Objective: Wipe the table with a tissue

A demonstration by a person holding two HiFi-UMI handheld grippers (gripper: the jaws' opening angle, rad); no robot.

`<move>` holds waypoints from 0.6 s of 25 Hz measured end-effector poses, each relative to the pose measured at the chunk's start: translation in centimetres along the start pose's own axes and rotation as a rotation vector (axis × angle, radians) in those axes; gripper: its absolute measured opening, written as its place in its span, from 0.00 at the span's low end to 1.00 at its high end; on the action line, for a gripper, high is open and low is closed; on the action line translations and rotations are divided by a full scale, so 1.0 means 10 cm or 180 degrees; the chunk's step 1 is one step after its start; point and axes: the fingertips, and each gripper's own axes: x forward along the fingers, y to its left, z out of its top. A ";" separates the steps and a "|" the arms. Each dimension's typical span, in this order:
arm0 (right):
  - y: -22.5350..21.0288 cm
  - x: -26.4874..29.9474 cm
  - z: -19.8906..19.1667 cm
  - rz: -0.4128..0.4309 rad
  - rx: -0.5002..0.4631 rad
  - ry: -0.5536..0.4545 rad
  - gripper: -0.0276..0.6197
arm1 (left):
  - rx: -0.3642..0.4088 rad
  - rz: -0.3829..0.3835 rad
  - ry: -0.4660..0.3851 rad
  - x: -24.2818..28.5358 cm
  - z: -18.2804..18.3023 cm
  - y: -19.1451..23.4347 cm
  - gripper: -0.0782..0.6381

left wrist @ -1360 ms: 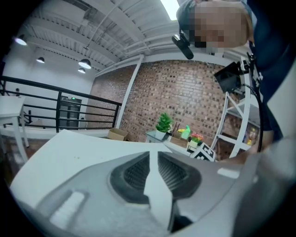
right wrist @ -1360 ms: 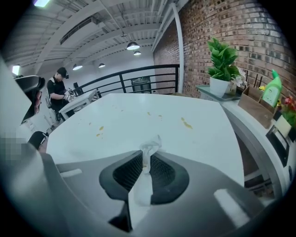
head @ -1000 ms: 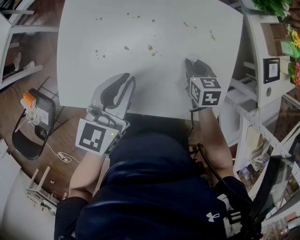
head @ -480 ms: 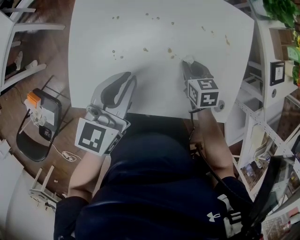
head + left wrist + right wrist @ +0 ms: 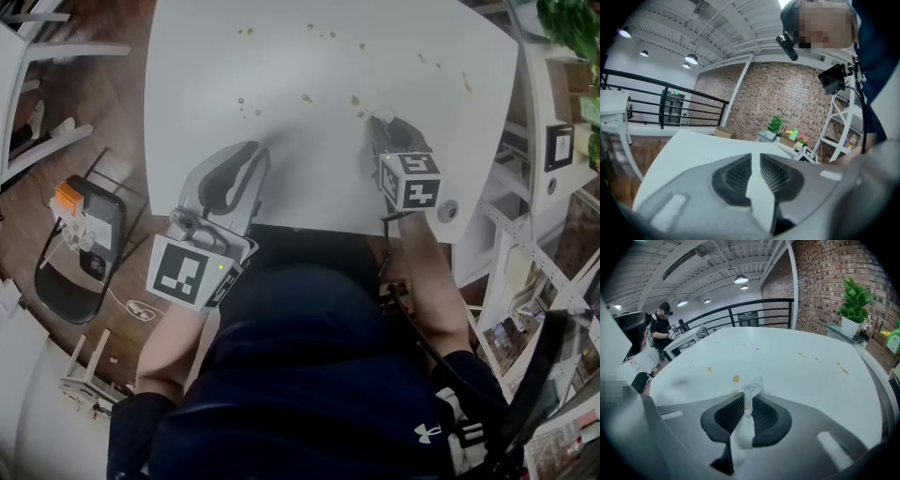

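Since the earlier frames, the right gripper [image 5: 381, 120] has been carried across the table [image 5: 300, 187] until its tip lies just short of the nearest brown spots [image 5: 355, 100]; the left gripper [image 5: 249, 152] has been kept over the near edge. Right gripper: jaws closed on the tissue [image 5: 751, 389], a twisted white tuft standing out ahead of the tips, the rest trailing back between the pads. Whether the tuft is pressed to the surface cannot be told. Left gripper: jaws drawn together, nothing held, only bare table seen ahead of them. Spots: just ahead of the right tip and slightly to its left; further specks [image 5: 466, 82] well ahead and to its right. Step in hand, as judged: approach to the first stain, wiping barely begun. Next move, as judged: tuft to be lowered into contact and dragged forward through the spots, the grip being kept firm.
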 end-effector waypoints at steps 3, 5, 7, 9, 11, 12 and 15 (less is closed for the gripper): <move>0.01 0.02 0.03 -0.0002 -0.0004 -0.0008 0.11 | 0.0003 -0.0018 -0.0004 -0.01 0.01 -0.01 0.18; 0.02 0.03 0.04 0.0003 0.0016 -0.0019 0.11 | 0.0003 -0.0011 0.0010 -0.03 0.00 0.00 0.18; 0.02 0.03 0.05 0.0013 0.0052 -0.0023 0.11 | -0.0006 0.0017 0.0040 -0.05 -0.03 0.03 0.18; 0.03 0.04 0.06 0.0023 0.0082 -0.0024 0.11 | -0.0023 0.0037 0.0057 -0.07 -0.05 0.05 0.18; 0.03 0.06 0.07 0.0029 0.0091 -0.0029 0.11 | -0.0032 0.0036 0.0049 -0.07 -0.05 0.06 0.18; 0.03 0.06 0.08 0.0030 0.0087 -0.0029 0.11 | -0.0034 0.0032 0.0045 -0.07 -0.05 0.06 0.18; 0.06 0.08 0.11 0.0033 0.0057 -0.0021 0.11 | -0.0045 0.0033 0.0054 -0.09 -0.07 0.07 0.18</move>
